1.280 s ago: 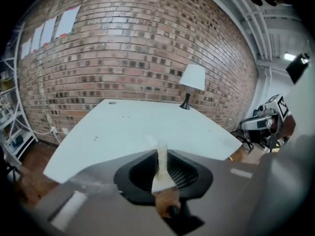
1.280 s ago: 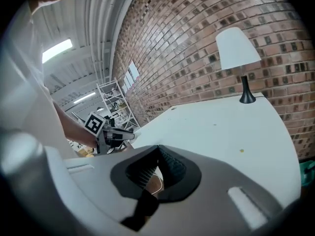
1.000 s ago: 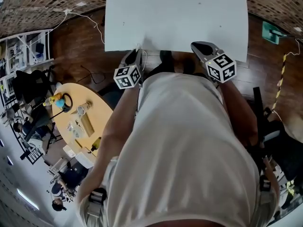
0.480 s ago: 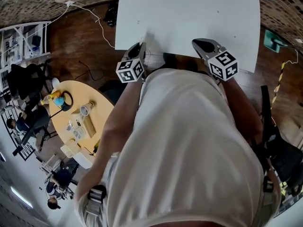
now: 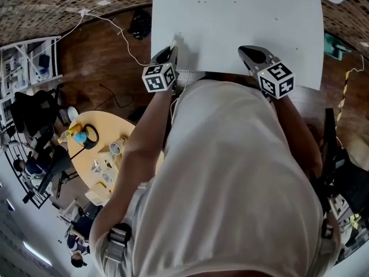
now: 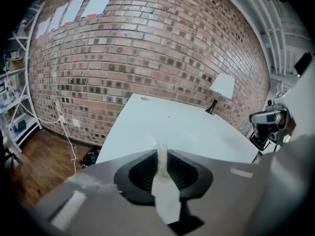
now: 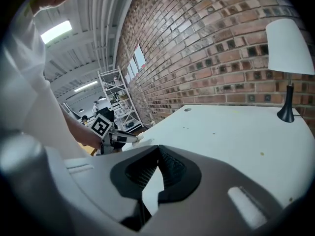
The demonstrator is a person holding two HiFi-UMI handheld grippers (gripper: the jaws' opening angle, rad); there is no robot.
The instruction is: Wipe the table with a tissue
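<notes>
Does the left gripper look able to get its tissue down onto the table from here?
Probably yes. The left gripper, shut on the tissue, sits over the near edge of the table; the top ahead looks bare, and the lamp stands off at the far right corner.
</notes>
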